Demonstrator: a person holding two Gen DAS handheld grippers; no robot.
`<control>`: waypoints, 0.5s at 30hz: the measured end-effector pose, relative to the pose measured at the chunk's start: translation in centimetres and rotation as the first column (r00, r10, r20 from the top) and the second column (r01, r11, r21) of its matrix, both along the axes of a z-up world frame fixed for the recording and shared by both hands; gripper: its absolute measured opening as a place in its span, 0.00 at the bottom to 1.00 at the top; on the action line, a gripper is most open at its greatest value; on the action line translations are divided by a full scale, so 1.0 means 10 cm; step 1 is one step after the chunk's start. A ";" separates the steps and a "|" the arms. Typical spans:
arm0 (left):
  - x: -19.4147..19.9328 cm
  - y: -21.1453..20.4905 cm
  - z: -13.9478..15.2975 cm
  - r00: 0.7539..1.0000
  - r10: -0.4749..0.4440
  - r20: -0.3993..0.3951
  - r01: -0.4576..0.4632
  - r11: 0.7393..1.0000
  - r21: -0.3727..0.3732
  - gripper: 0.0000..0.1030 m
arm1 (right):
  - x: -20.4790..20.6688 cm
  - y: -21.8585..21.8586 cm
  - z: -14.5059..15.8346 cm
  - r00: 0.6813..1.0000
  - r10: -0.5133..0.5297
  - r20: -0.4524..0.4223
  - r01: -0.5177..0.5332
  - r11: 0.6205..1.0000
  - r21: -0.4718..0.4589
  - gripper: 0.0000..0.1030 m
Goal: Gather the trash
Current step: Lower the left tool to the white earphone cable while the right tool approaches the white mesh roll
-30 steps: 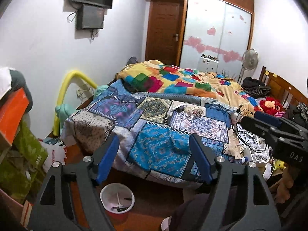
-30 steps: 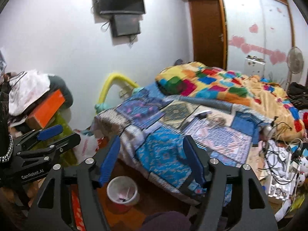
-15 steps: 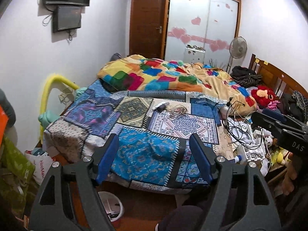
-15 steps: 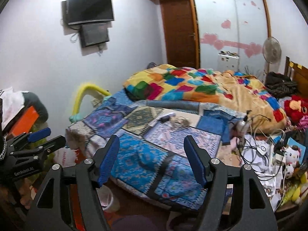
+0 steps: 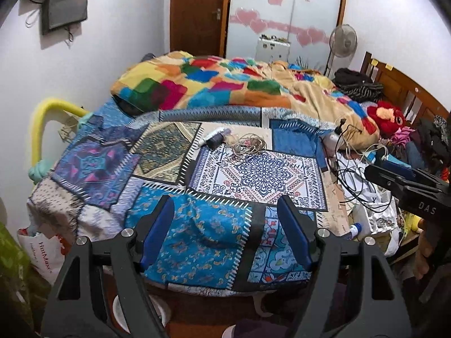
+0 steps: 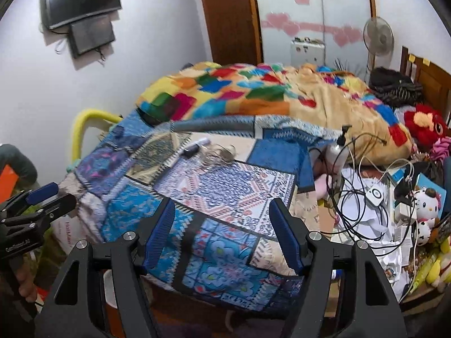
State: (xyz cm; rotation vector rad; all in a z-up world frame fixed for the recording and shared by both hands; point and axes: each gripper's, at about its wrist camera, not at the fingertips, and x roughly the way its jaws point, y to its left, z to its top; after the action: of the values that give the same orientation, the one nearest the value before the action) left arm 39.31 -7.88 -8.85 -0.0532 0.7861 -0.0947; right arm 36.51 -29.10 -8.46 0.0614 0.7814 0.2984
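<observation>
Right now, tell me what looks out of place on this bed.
A tangled cord bundle and a small tube lie loose mid-quilt. Along the bed's right edge, black cables sprawl over scattered papers.

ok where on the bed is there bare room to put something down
The near half of the patchwork quilt is bare, from the foot edge up to the small tube and tangled cord. The blue patches toward the yellow rail are free too. The right edge is crowded with cables, papers and plush toys; the bunched colourful blanket fills the far half.

Both the left gripper [image 5: 225,231] and right gripper [image 6: 222,232] point downward, jaws apart and empty.
</observation>
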 end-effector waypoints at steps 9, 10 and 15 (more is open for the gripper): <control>0.88 -0.09 -0.55 0.995 -0.042 -0.093 0.037 0.998 -0.051 0.72 | 0.73 -0.01 -0.48 0.994 -0.018 -0.107 0.021 1.000 0.020 0.64; 1.01 -0.10 -0.63 0.993 -0.050 -0.106 0.043 0.997 -0.064 0.72 | 0.79 -0.01 -0.53 0.994 -0.021 -0.111 0.023 1.000 0.016 0.64; 1.63 -0.26 -0.99 0.986 -0.079 -0.148 0.064 0.993 -0.104 0.72 | 1.10 -0.05 -0.76 0.990 -0.035 -0.135 0.036 0.999 0.002 0.64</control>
State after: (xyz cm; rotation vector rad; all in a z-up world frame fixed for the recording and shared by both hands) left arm 55.61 -10.47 -18.77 -0.1271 0.9352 -0.1994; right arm 47.47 -29.59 -16.11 0.1004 0.9135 0.2642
